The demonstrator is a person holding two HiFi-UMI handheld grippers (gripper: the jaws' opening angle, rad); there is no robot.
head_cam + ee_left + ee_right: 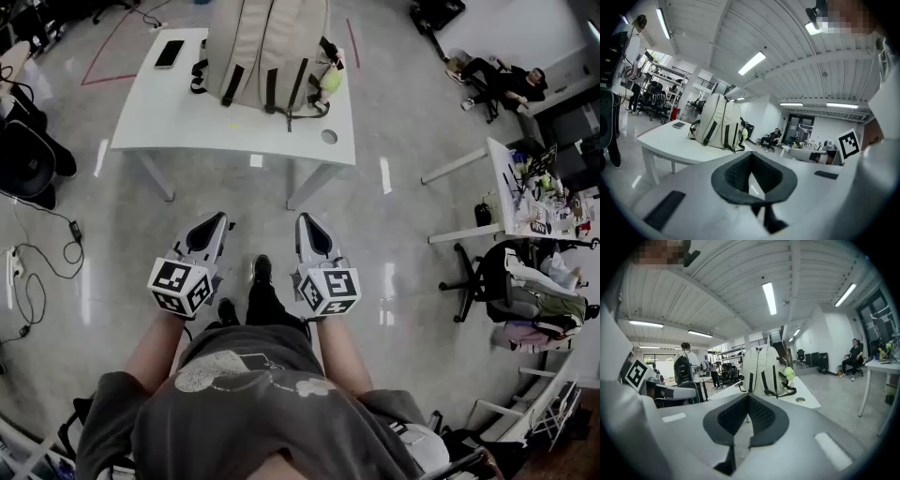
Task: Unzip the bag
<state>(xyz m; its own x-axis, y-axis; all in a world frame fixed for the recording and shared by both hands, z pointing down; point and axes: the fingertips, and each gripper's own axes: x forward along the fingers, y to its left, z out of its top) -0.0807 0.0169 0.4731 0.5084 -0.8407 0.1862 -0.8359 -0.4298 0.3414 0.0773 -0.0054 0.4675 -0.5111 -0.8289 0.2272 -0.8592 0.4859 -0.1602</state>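
Note:
A beige backpack [267,47] with dark straps stands upright on a white table [187,117], far ahead of me. A green soft toy [330,81] hangs at its right side. My left gripper [217,223] and right gripper [306,225] are held side by side above the floor, well short of the table. Both are shut with nothing between their fingers. The left gripper view looks over its closed jaws at the backpack [719,123] in the distance. From the right gripper view the backpack [764,367] and the toy [789,374] are equally far off.
A phone [170,53] lies on the table's left end, and a round cable hole [329,137] is near the table's front right corner. A cluttered desk [525,202] and a chair with clothes [530,291] stand at right. Cables [37,272] lie on the floor at left. A person [502,82] sits far back.

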